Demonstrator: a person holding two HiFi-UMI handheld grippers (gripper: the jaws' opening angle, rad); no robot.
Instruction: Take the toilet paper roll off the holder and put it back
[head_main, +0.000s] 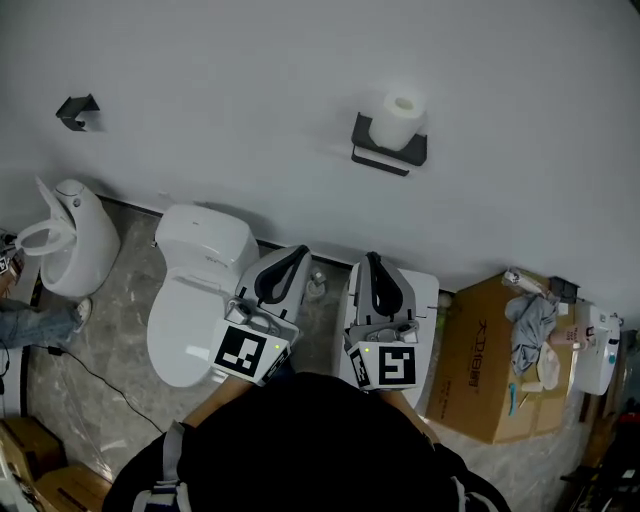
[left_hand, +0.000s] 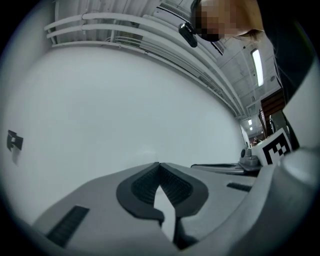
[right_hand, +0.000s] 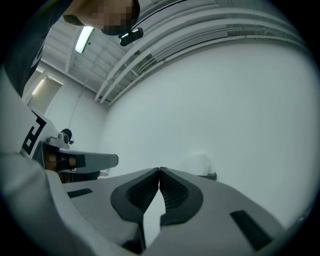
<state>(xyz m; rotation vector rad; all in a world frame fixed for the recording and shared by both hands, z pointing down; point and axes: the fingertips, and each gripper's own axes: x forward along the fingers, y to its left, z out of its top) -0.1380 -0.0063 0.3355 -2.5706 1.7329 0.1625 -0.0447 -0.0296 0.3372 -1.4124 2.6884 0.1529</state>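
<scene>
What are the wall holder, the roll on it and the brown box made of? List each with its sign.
Holder: seemingly matt black metal, a thin flat bracket; plastic is possible.
Toilet paper roll: soft white paper, wound round a hollow core.
Box: plain brown cardboard, matt, with a printed side and an open top.

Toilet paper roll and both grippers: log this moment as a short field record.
roll: toilet paper roll sits on the black holder
left gripper: jaws together, nothing between them
right gripper: jaws together, nothing between them
contact: both grippers apart from the roll, not touching it
task stage: roll not yet taken off
</scene>
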